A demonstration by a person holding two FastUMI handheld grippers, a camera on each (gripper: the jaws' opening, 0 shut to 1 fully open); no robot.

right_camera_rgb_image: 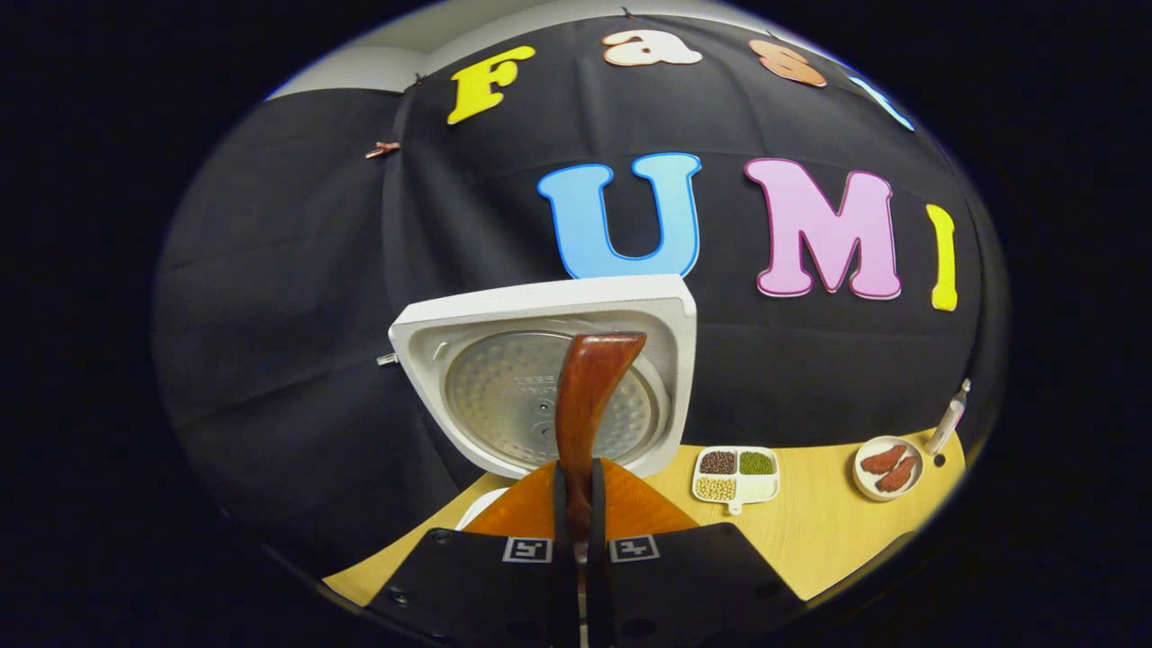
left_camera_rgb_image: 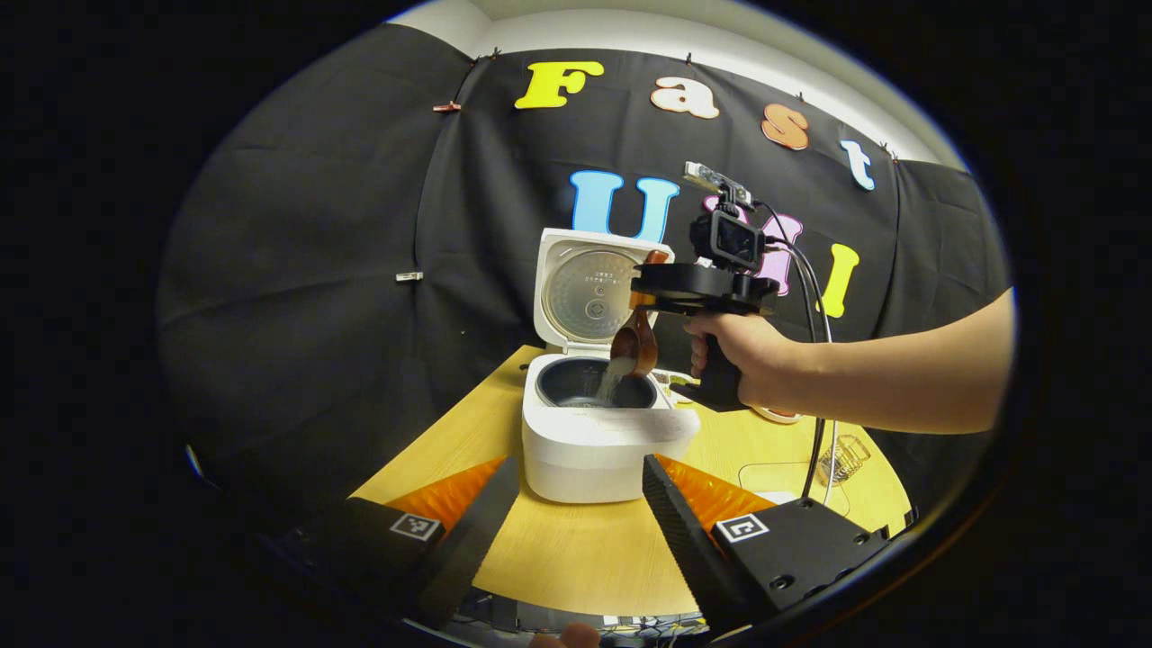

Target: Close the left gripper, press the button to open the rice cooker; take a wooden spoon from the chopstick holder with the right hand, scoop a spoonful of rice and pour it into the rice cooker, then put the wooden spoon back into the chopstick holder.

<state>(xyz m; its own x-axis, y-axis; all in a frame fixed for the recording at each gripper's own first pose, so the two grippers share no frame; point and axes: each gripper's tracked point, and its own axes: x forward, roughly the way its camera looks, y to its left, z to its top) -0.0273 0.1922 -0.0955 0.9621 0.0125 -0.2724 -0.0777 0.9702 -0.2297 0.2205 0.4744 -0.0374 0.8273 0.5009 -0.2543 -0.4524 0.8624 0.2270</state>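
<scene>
Over the open rice cooker (left_camera_rgb_image: 598,423), the right gripper (left_camera_rgb_image: 650,292), jaws clamped on the wooden spoon (left_camera_rgb_image: 634,346), tips rice into the pot; the left gripper (left_camera_rgb_image: 576,522) hangs back, jaws wide; returning the spoon to its holder comes next.

No readable text was found. Small embossed marks were seen on the metal inner plate of the cooker lid (right_camera_rgb_image: 540,396), too small to be read. Square black-and-white coded tags (left_camera_rgb_image: 743,527) were seen on the claw bodies; they carried patterns, not letters or numbers.
</scene>
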